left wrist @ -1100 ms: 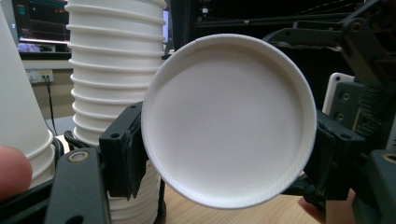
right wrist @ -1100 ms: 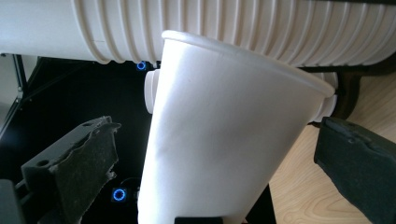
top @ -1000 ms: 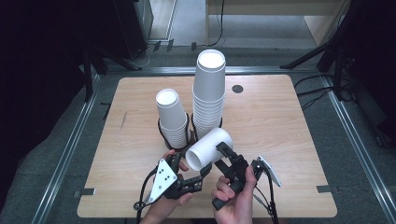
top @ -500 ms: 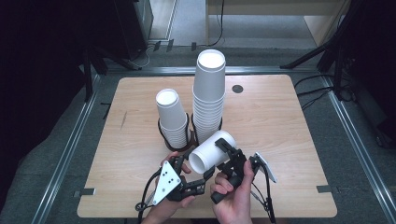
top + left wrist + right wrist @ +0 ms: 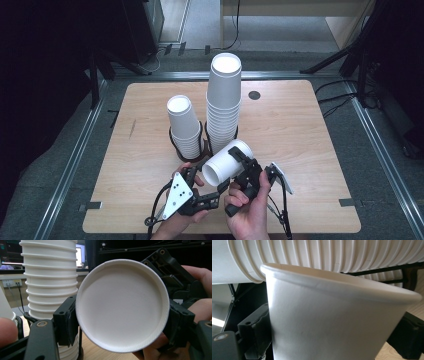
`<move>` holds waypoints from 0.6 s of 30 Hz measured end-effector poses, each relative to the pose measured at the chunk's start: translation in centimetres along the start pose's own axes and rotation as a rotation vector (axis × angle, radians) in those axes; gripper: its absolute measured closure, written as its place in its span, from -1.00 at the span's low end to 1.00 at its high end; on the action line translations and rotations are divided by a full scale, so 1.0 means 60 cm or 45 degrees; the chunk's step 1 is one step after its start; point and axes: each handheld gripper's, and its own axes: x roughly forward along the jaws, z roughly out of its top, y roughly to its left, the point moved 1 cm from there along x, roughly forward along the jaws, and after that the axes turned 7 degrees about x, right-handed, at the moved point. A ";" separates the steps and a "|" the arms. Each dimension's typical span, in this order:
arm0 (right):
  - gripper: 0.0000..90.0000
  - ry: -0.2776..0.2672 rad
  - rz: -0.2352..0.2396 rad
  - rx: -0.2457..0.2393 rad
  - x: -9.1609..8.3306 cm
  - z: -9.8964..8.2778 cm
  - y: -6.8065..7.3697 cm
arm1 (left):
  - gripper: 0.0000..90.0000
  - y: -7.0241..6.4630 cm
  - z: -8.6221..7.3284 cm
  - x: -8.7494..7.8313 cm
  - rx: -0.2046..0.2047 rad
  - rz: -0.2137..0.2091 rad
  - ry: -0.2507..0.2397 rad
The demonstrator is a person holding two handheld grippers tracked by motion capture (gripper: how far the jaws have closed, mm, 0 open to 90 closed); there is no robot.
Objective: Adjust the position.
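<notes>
A: Starting at the left, what sits on the wooden table?

B: A short stack of white paper cups, upside down in a black wire holder. Just to its right stands a taller stack, also inverted, its ribbed rims showing one above another in the left gripper view.

A: And the left gripper?

B: Low at the near edge, held in the person's left hand, grey plate up. Its jaws reach toward the mouth of the single cup; whether they are clamped on the rim or merely beside it, I cannot tell.

A: Describe that cup.

B: Plain white paper, tapered, with a rolled lip. It lies tipped on its side above the table, just in front of the tall stack. The left gripper view looks at a recessed round white face (smooth, unmarked).

A: The right gripper?

B: Held in the right hand, its jaws are clamped on the cup's wall, one black jaw on each side.
</notes>
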 end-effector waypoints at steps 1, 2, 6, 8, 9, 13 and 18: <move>-0.81 0.004 0.004 0.005 0.000 0.000 0.000 | -0.43 0.000 0.000 0.000 0.001 0.000 0.000; -0.80 0.007 0.006 0.005 0.000 0.000 -0.001 | -0.43 0.001 -0.001 0.000 0.004 0.000 -0.001; -0.76 0.004 0.017 -0.010 0.001 0.000 -0.001 | -0.45 0.001 -0.001 0.001 -0.001 -0.004 0.011; -0.73 -0.007 0.021 -0.026 0.000 -0.001 0.001 | -0.46 0.002 0.001 0.001 -0.013 -0.015 0.036; -0.73 -0.010 0.021 -0.039 -0.002 -0.002 0.001 | -0.47 0.003 0.003 0.002 -0.019 -0.019 0.045; -0.70 -0.013 0.054 -0.060 -0.004 -0.002 0.003 | -0.54 0.005 0.007 0.001 -0.064 -0.017 0.072; -0.70 -0.090 0.093 -0.162 -0.016 0.007 0.016 | -0.71 0.013 0.003 0.000 -0.107 -0.048 0.087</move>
